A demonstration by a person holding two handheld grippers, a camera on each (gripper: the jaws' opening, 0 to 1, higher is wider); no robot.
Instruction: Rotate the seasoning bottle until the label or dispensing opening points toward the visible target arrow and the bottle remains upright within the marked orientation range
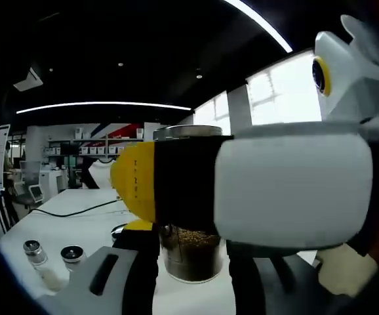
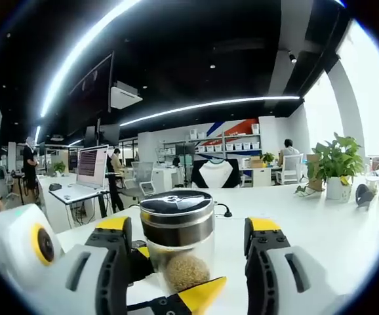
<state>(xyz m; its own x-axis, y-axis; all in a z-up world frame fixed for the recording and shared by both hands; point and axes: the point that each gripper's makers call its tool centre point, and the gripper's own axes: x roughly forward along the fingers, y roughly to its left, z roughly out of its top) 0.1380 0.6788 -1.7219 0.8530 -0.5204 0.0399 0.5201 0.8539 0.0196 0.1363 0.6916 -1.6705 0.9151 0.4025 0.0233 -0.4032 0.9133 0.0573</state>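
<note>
- Seasoning bottle (image 2: 178,239) stands upright on the white table (image 2: 334,236), between the two jaws of the right gripper (image 2: 188,262); it is a clear jar with brown grains inside and a dark metal lid.
- The lid carries a pale mark, too small to read, and no label text can be read on the glass.
- Right gripper's jaws stand wide apart, one on each side of the bottle with a gap; they hold nothing.
- In the left gripper view the bottle (image 1: 191,252) shows behind the other gripper's white and yellow body, which crosses in front.
- Left gripper (image 1: 189,279): I cannot tell if its jaws touch the bottle.
- Two small shaker jars (image 1: 37,254) stand apart at the left.
- Table surface to the right of the bottle lies open as far as a potted plant (image 2: 337,164).
</note>
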